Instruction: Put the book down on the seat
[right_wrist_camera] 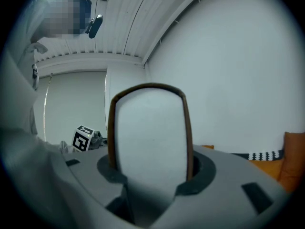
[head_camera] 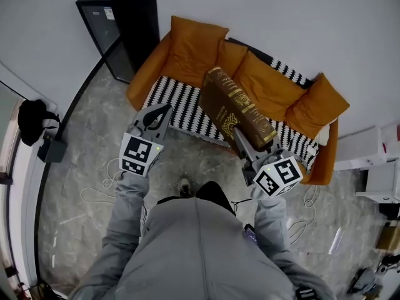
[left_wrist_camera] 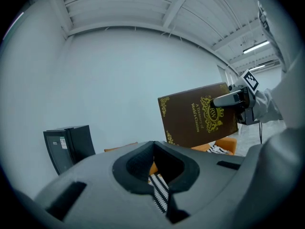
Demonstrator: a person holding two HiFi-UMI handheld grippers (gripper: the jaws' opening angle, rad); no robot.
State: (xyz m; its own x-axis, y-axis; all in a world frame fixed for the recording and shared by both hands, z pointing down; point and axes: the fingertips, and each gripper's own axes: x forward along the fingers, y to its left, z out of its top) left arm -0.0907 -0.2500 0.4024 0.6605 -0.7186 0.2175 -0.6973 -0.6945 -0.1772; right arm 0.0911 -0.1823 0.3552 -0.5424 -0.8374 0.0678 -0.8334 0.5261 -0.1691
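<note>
A thick brown book with gold ornament hangs tilted in the air above the striped seat of the orange sofa. My right gripper is shut on its lower end. The right gripper view shows the book's white page edge standing upright, the jaws pressed on both covers. My left gripper hovers over the sofa's left front, shut and holding nothing. In the left gripper view its jaws meet at the tips, with the book and the right gripper up at the right.
Three orange cushions lean against the sofa back. A black cabinet stands left of the sofa by the wall. White cables lie on the marble floor. A black bag sits far left, and white shelving far right.
</note>
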